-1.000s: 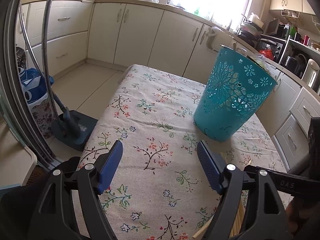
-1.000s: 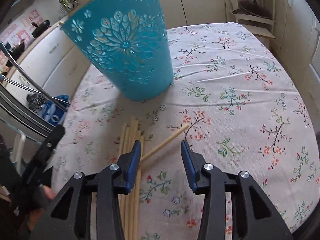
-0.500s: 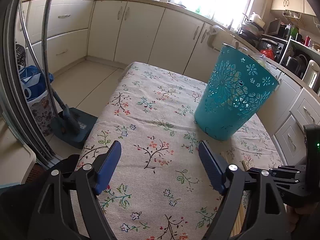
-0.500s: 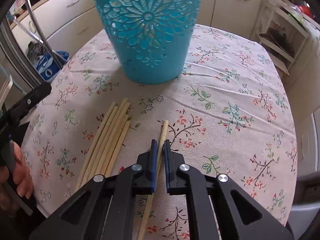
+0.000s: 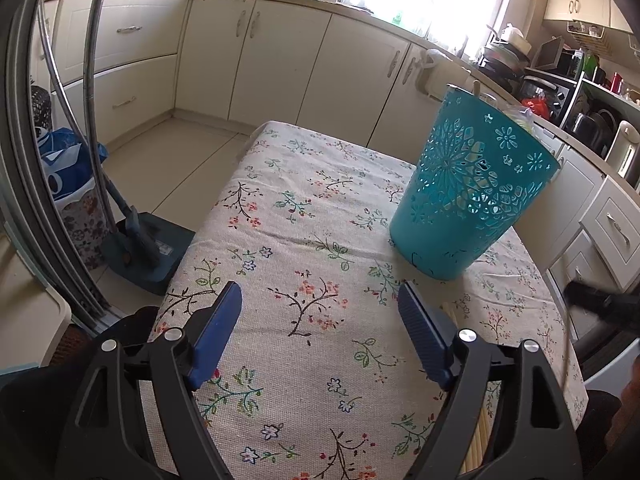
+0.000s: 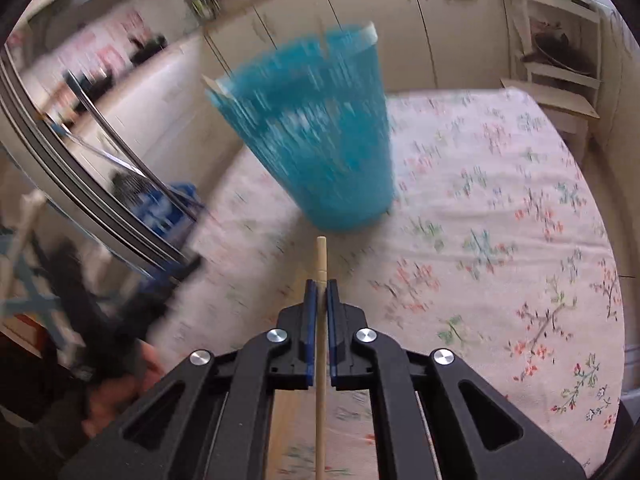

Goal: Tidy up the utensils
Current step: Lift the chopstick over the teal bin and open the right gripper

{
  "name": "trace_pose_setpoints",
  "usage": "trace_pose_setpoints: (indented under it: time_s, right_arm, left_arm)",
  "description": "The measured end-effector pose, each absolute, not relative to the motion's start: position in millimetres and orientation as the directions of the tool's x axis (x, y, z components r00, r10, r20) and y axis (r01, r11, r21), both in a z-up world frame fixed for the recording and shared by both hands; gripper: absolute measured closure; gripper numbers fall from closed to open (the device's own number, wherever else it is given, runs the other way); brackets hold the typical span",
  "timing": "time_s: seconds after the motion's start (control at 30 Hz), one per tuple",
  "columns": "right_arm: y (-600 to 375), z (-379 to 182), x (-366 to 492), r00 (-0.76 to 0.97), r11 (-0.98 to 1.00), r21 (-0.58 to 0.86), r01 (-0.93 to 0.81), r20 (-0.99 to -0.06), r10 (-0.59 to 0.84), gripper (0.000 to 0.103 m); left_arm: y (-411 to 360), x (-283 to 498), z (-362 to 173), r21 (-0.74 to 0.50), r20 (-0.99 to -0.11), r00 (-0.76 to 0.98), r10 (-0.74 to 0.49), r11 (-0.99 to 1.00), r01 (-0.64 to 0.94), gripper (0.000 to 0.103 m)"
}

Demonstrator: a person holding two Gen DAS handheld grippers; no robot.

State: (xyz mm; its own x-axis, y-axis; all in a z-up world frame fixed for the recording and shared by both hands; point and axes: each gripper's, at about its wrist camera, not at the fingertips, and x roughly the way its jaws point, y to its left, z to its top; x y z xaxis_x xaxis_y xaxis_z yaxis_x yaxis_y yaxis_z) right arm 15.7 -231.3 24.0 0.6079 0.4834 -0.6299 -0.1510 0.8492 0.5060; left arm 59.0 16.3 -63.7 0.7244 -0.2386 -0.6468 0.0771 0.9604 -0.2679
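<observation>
A teal perforated basket stands upright on the floral tablecloth; it is blurred in the right wrist view, with one stick end showing at its rim. My right gripper is shut on a wooden chopstick and holds it lifted above the table, tip pointing at the basket's base. My left gripper is open and empty, low over the near left of the table. More chopsticks lie on the cloth behind its right finger.
Cream kitchen cabinets run along the far wall. A floor cleaner and a blue bag sit left of the table. Shelves stand beyond the table's far end. The right wrist view is motion-blurred.
My right gripper closed on one chopstick on the cloth, then lifted it off the table and swung towards the basket. My left gripper stayed open and almost still.
</observation>
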Motion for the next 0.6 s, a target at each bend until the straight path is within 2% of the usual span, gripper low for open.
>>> trace_pose_setpoints:
  time_s: [0.17,0.3,0.47,0.6]
  right_arm:
    - [-244,118,31,0.797,0.801,0.542,-0.256,-0.351,0.492,0.097]
    - [-243,164,60,0.898,0.834,0.495,-0.243,-0.211,0.387,0.097]
    - [-233,183,96,0.976,0.905,0.412,-0.106,-0.132,0.174,0.097]
    - [-220,156,123,0.983,0.938,0.346,-0.016,-0.168,0.079,0.097]
  left_arm:
    - [15,59,-64,-0.26,-0.649,0.724,-0.234,0.962,0.078,0.026]
    - [13,59,-64,-0.259,-0.65,0.723,-0.233,0.963,0.078,0.026]
    - [14,60,-64,-0.264,-0.656,0.717,-0.236,0.962,0.076,0.026]
    - [14,61,-65,-0.266,-0.662,0.711,-0.238,0.961,0.074,0.026]
